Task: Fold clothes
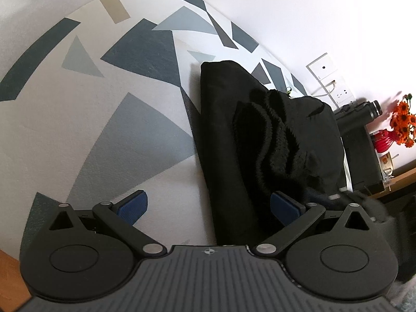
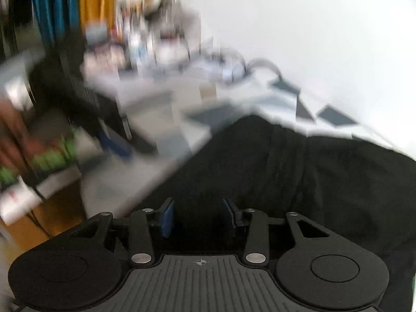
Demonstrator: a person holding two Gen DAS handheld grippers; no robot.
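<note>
Because the black garment [image 1: 260, 140] lies bunched on the patterned table [image 1: 78, 119] near the wall, with fuzzy folds heaped on a flatter layer, a pinch could catch only the top layer and drag the heap askew instead of making a clean fold. The left hand-held gripper [image 1: 208, 205] is spread wide and holds nothing, one pad over bare table and the other at the cloth's edge. The right hand-held gripper [image 2: 199, 217] hangs over dark cloth [image 2: 299, 171] with its pads parted; whether cloth lies between them I cannot tell, since that view is smeared. A quick sweep there could shove the pile toward the table edge. By count: two grippers, one visible dark heap (whether one piece or several I cannot tell), one red vase of orange flowers [image 1: 397, 127].
</note>
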